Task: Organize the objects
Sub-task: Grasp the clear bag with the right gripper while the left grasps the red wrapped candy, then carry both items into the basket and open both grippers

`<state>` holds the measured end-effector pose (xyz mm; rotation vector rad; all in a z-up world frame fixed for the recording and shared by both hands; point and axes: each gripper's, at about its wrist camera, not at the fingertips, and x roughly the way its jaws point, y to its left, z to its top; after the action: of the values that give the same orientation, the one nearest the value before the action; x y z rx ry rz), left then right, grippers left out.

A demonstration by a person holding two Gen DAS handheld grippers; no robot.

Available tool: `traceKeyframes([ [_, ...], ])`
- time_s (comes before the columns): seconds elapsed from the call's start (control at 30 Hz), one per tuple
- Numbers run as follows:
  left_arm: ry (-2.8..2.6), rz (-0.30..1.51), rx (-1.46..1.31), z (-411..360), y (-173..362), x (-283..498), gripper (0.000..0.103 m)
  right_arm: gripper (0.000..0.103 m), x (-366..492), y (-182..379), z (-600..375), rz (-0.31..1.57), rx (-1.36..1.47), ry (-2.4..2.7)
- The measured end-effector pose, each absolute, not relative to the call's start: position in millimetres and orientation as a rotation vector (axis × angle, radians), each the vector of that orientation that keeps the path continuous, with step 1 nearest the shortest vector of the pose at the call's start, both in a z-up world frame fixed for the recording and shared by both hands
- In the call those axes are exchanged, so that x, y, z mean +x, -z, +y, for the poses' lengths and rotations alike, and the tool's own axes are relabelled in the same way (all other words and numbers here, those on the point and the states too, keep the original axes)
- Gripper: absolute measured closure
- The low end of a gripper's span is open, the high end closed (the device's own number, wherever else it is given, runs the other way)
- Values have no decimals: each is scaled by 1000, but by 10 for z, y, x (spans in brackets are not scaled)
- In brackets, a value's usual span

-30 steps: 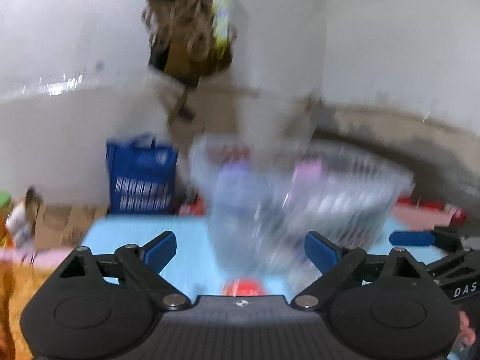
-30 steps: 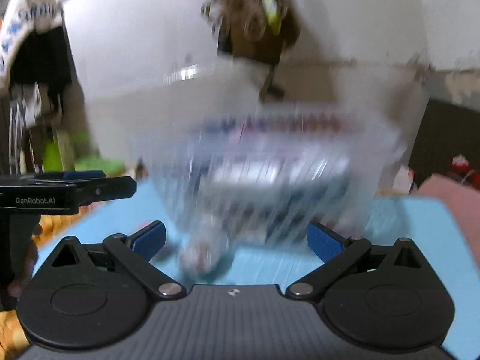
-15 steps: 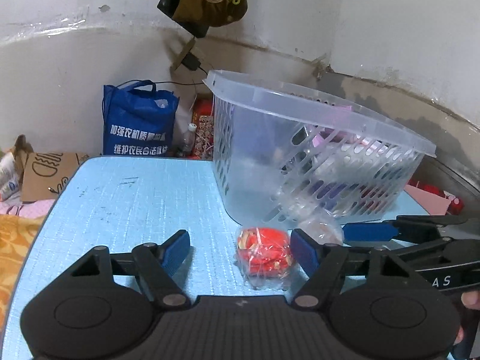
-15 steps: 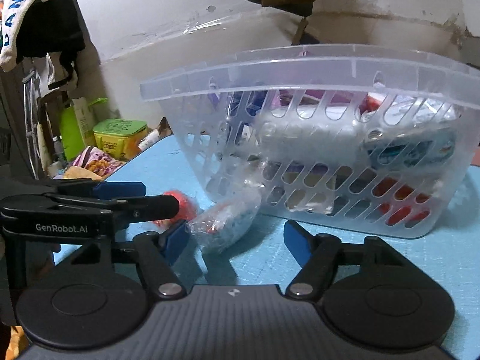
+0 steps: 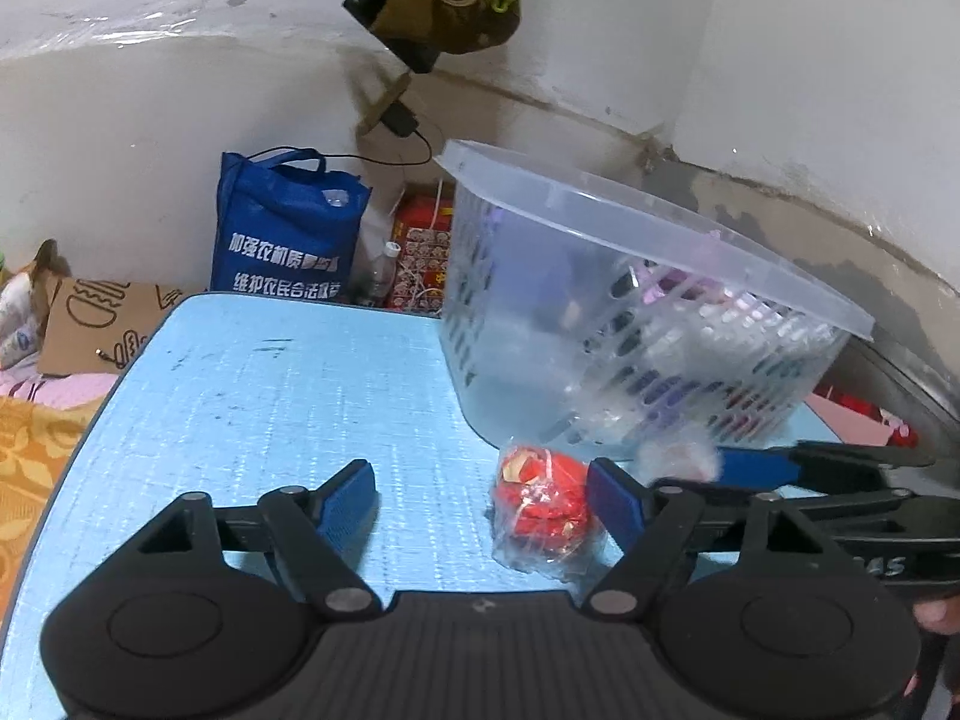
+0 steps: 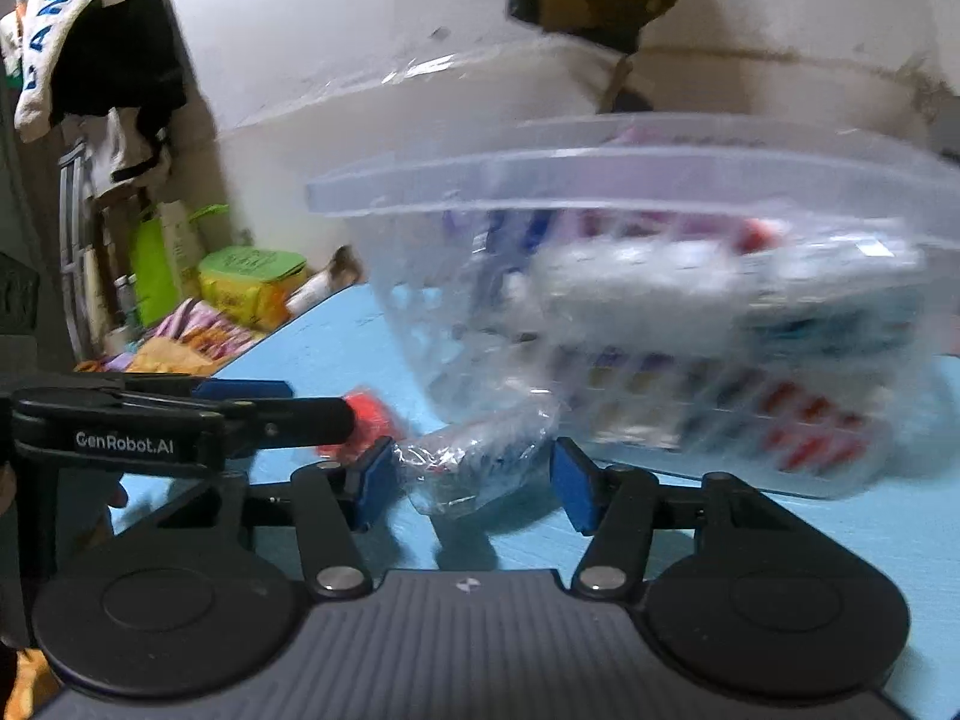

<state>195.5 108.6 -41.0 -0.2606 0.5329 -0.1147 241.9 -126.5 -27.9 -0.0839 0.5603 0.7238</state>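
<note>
On the light blue tabletop (image 5: pixel 288 396), the left gripper (image 5: pixel 480 504) stands spread beside the red plastic-wrapped snack (image 5: pixel 543 498), the right gripper (image 6: pixel 474 480) gapes astride the clear crinkly packet (image 6: pixel 480 456), apparently for pickup, both before the translucent slotted plastic basket (image 5: pixel 630 252) toward the far right edge.
</note>
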Motion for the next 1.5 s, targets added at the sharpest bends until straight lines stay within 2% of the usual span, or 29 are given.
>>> traceKeyframes([
  [0.13,147,549,-157,828,384,2016,19,44,2321,247,-1573,547,-70,-674],
  [0.2,126,589,-81,665,397,2092,23,44,2294,230,-1712,526,-67,-630],
  [0.27,123,588,-59,573,386,2101,53,44,2304,219,-1813,518,-48,-597],
  [0.3,141,593,-69,538,389,2112,56,44,2308,216,-1856,514,-44,-589],
  [0.33,154,603,-70,501,397,2126,65,45,2308,215,-1883,509,-43,-577],
  [0.93,122,481,-34,395,301,1926,64,50,2225,183,-1898,424,-79,-535],
  [1.23,140,431,-35,322,225,1710,64,50,1867,-37,-2020,301,-33,-556],
  [1.33,159,389,-40,298,48,1565,64,50,1726,-279,-2088,243,-12,-578],
  [1.5,186,274,-74,337,-598,1484,64,50,1845,-787,-2112,183,-1,-599],
])
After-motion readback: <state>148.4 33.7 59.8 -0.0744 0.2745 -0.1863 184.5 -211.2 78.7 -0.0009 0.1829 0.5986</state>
